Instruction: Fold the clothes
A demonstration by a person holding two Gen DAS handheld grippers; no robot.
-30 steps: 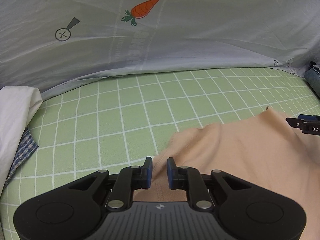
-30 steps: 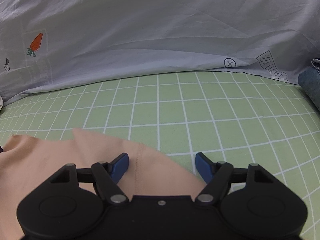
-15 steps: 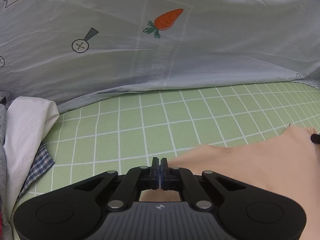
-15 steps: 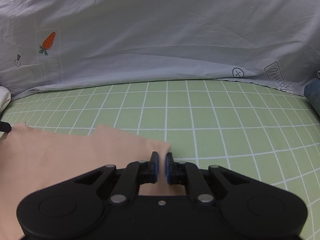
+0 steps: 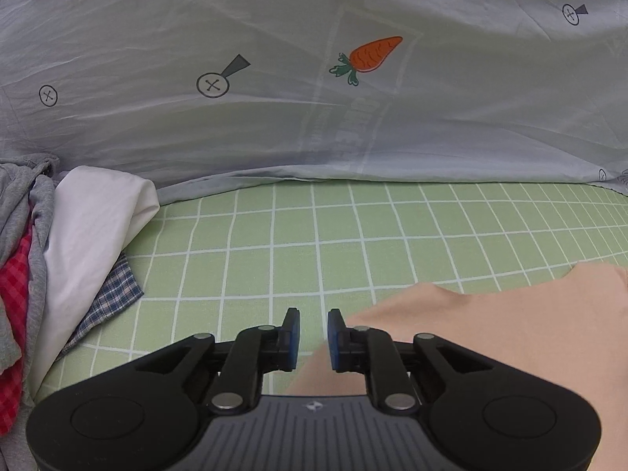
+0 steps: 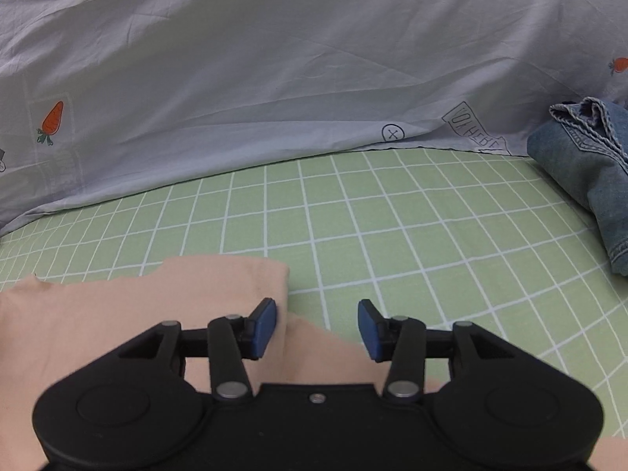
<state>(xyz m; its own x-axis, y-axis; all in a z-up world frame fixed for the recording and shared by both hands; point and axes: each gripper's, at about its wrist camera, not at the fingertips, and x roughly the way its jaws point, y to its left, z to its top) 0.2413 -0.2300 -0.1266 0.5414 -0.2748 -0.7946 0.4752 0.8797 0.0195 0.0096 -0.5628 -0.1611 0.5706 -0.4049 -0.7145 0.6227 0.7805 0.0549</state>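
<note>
A peach garment (image 5: pixel 490 325) lies flat on the green checked sheet (image 5: pixel 353 243). Over its left edge my left gripper (image 5: pixel 313 339) has its jaws opening, a narrow gap between the blue pads; the cloth's edge lies below the right pad, with nothing pinched. In the right wrist view the same peach garment (image 6: pixel 137 306) shows a folded right edge. My right gripper (image 6: pixel 317 327) hovers over that edge with jaws opening wide; the cloth lies under the gap and the pads do not press it.
A pile of clothes sits at the left: a white piece (image 5: pixel 90 227), a grey one (image 5: pixel 23 204), red check (image 5: pixel 13 298) and blue plaid (image 5: pixel 114 298). Folded jeans (image 6: pixel 588 172) lie at the right. A grey carrot-print quilt (image 5: pixel 314 78) lies bunched along the far side.
Both grippers closed on the garment's edges half a second ago and have since opened, letting go of the cloth. Both have drawn back slightly; the garment's edges now lie folded over.
</note>
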